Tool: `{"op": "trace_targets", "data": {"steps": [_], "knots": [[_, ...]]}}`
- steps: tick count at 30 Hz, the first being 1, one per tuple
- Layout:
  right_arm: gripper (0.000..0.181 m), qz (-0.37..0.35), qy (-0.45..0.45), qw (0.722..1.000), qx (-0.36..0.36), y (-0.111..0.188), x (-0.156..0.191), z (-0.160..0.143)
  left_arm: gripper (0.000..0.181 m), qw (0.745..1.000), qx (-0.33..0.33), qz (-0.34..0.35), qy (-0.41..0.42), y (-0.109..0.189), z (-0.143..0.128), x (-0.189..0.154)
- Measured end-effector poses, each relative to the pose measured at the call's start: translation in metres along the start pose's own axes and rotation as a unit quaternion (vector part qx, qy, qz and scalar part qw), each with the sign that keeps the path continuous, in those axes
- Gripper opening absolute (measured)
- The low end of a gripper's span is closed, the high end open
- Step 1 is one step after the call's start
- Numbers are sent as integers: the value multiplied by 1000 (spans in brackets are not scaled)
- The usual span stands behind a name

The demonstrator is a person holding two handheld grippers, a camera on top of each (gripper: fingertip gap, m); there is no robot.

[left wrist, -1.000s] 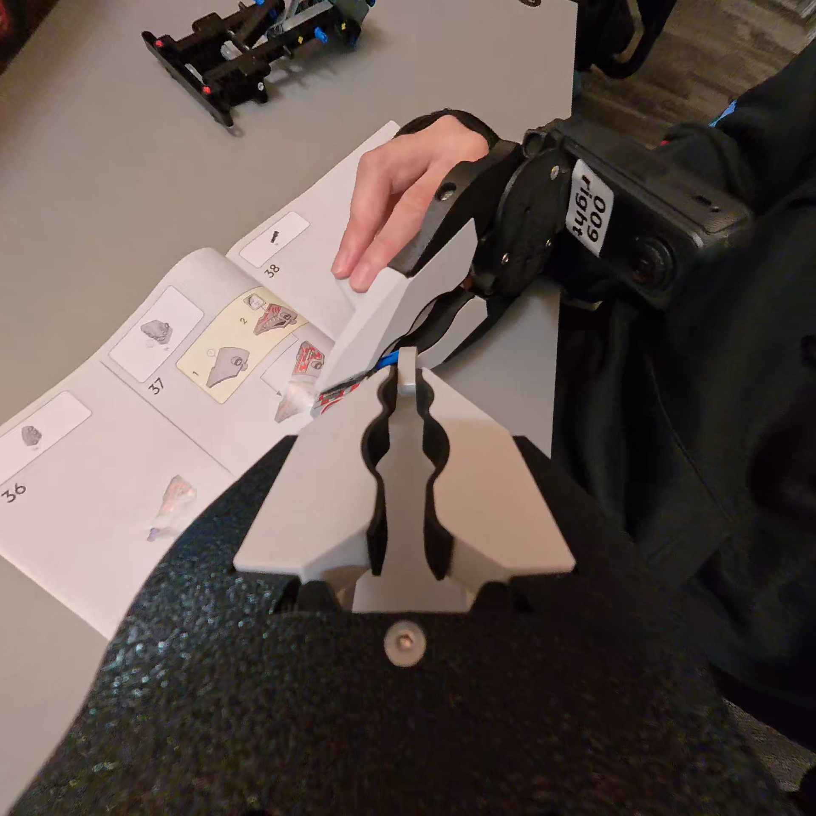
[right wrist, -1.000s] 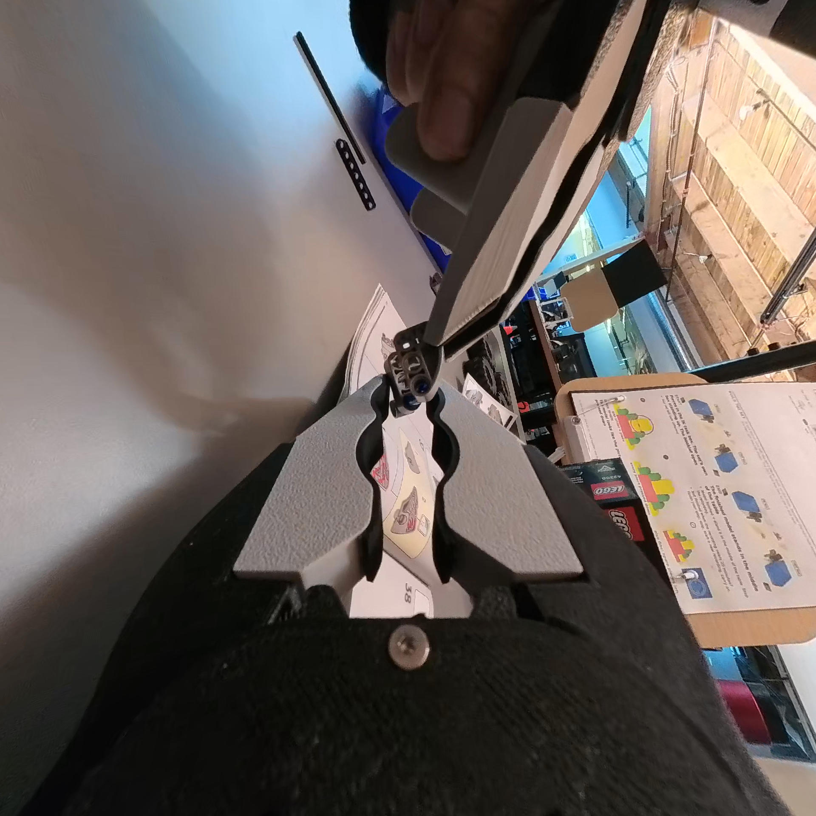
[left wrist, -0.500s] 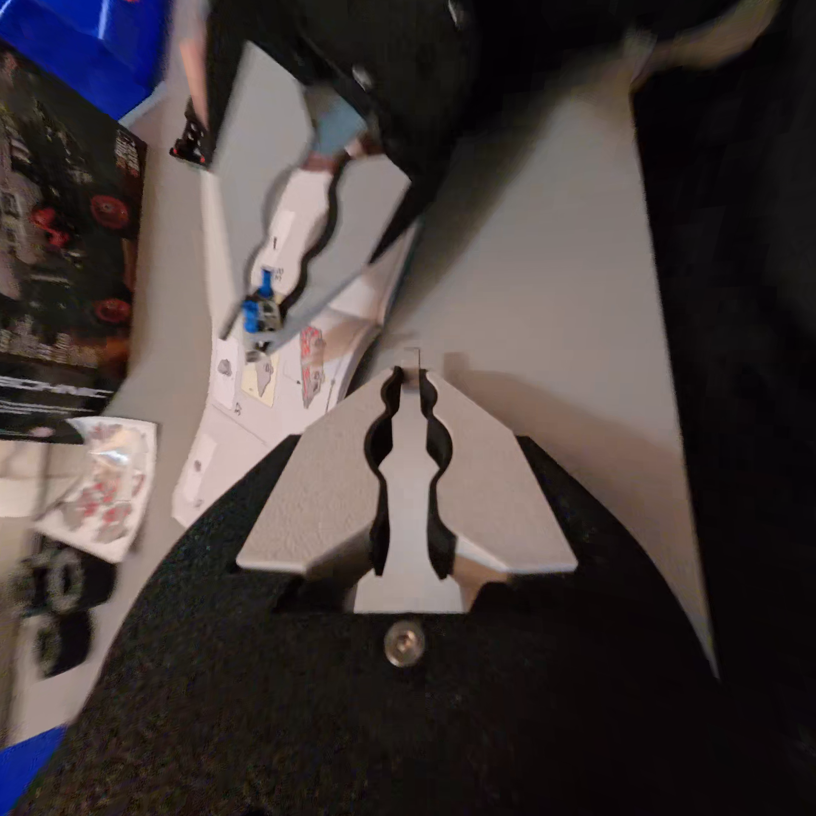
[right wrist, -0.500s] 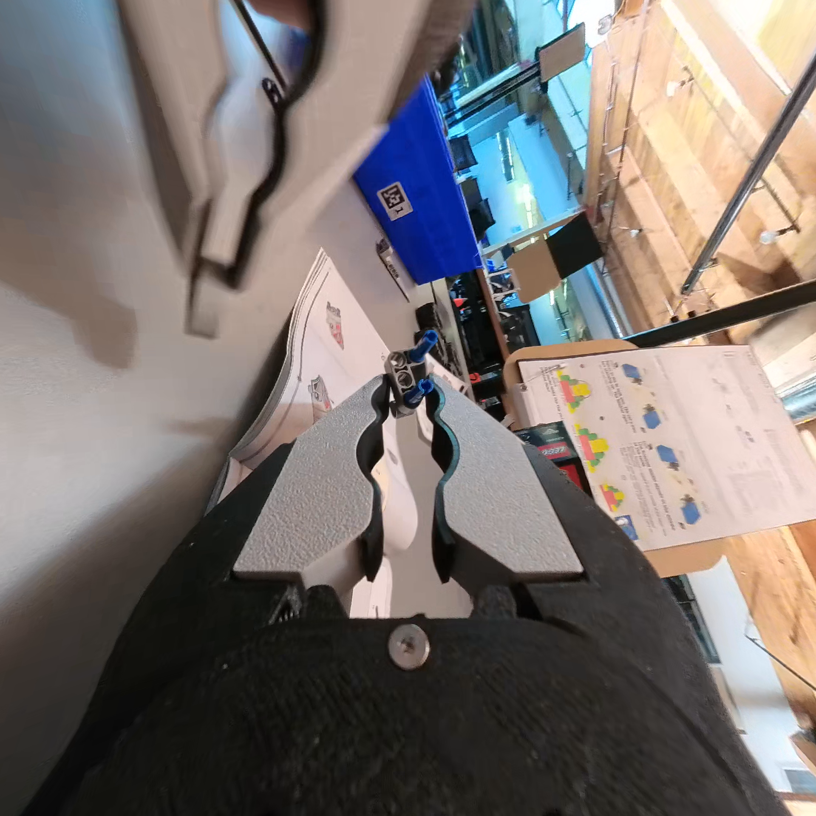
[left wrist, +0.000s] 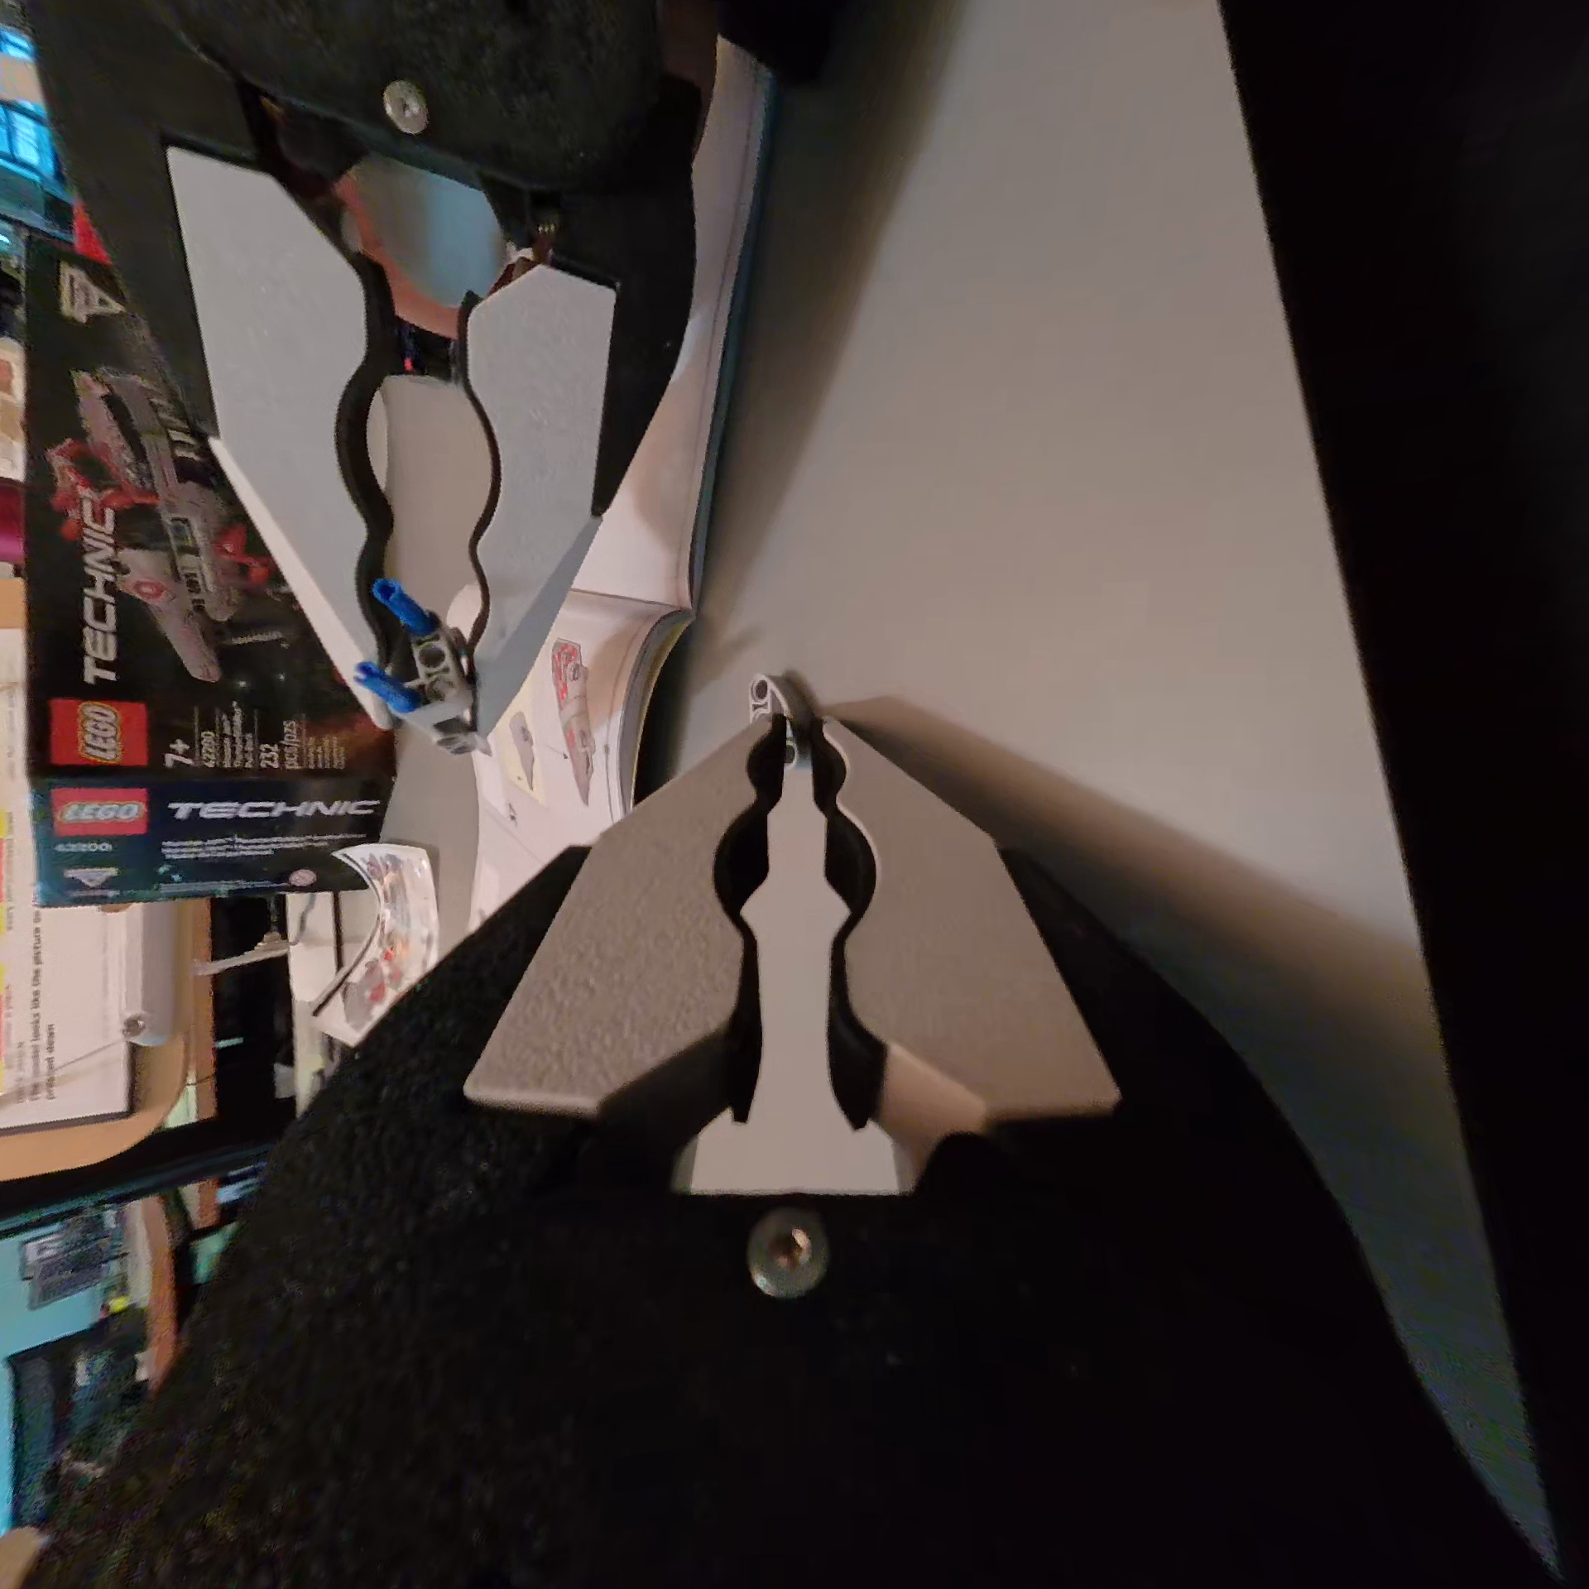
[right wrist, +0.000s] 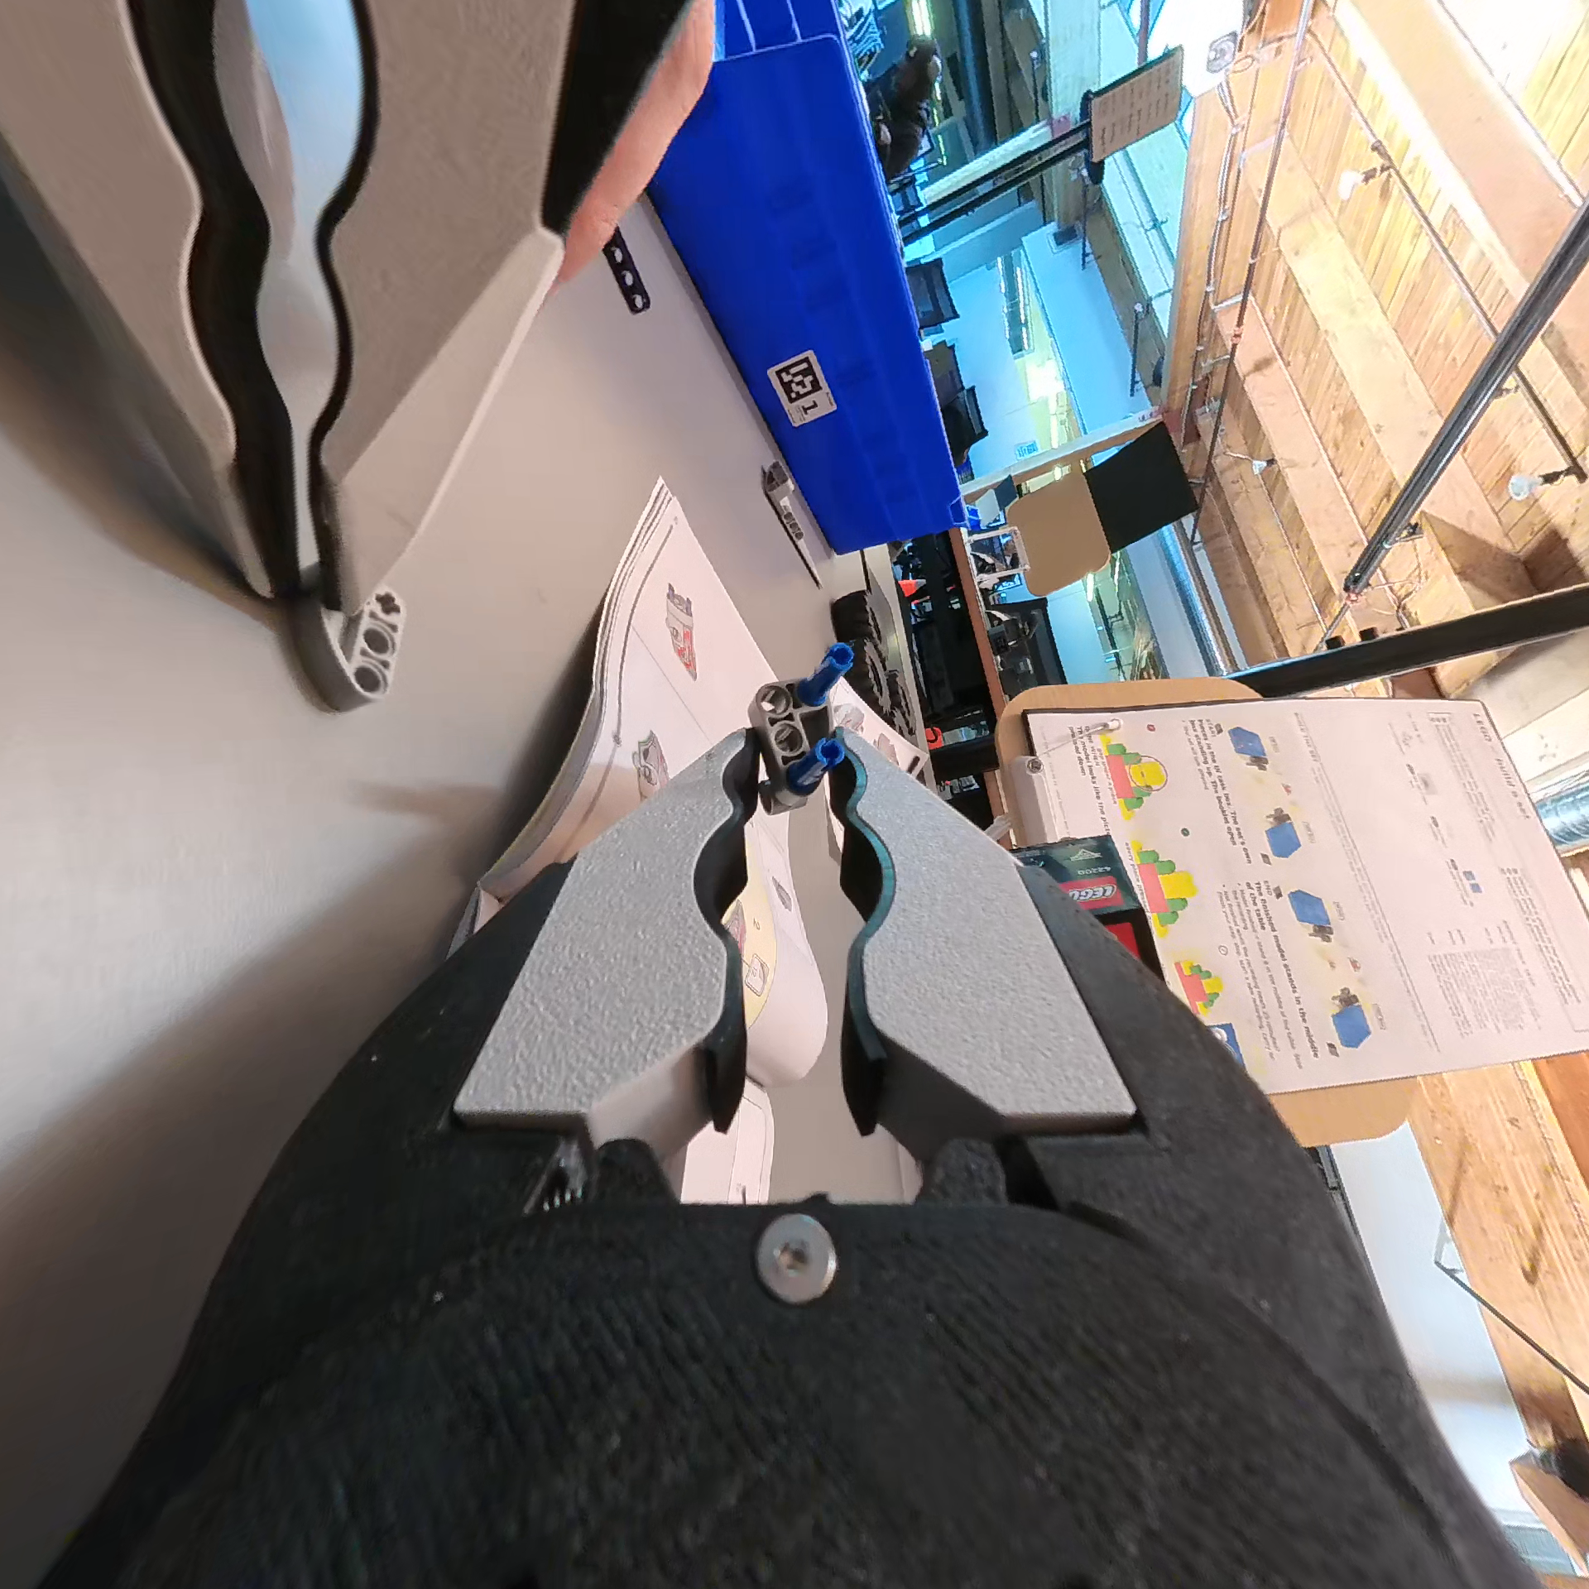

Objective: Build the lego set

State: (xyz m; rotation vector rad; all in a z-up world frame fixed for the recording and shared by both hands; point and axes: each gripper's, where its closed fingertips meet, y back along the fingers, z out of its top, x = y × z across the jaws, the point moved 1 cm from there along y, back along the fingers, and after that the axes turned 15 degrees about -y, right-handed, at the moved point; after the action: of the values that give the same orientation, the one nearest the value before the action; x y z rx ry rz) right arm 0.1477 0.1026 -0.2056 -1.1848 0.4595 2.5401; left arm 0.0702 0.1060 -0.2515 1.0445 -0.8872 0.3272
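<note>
My right gripper is shut on a small dark grey connector with two blue pins, held above the open instruction booklet. My left gripper is shut on the end of a light grey curved beam, near the grey table. In the right wrist view the left gripper is at the upper left with the beam sticking out of its tips. In the left wrist view the right gripper and its connector are at the upper left, apart from the beam.
A black set box and a sticker sheet lie beyond the booklet. A blue bin, a black beam and a clipboard with a printed sheet are at the far side.
A second ago the two grippers were tip to tip, beam against connector. They have since drawn apart and both have turned. Each still holds its piece.
</note>
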Motion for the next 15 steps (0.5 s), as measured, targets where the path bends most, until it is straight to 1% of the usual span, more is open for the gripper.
{"op": "trace_targets", "data": {"steps": [3, 6, 8, 9, 10, 11, 12, 13, 14, 15], "knots": [[13, 0, 3, 1000, 1, 0, 1, -1, 4, 1000, -12, -8, 25, 2, 3, 0], [13, -2, 6, 1000, 2, 1, 0, -2, 19, 997, -40, -9, 67, 5, 9, 4], [13, -6, 8, 1000, 0, 1, -1, -1, 33, 987, -90, -5, 136, 13, 19, 14], [13, -10, 11, 1000, -1, 2, -2, 0, 34, 974, -131, 2, 187, 21, 25, 25], [13, -15, 15, 1000, -3, 2, -3, 1, 31, 953, -178, 12, 246, 31, 30, 39], [13, -23, 19, 1000, -7, 3, -5, 3, 27, 923, -216, 23, 317, 41, 29, 55], [12, -32, 24, 999, -12, 4, -7, 5, 23, 886, -233, 31, 400, 47, 19, 70], [13, -42, 32, 998, -18, 5, -9, 9, 23, 838, -232, 25, 493, 48, 2, 80], [13, -52, 43, 997, -24, 5, -10, 12, 23, 777, -219, 7, 590, 45, -18, 82], [13, -60, 56, 996, -28, 6, -11, 16, 24, 711, -214, -29, 670, 41, -31, 80]]}}
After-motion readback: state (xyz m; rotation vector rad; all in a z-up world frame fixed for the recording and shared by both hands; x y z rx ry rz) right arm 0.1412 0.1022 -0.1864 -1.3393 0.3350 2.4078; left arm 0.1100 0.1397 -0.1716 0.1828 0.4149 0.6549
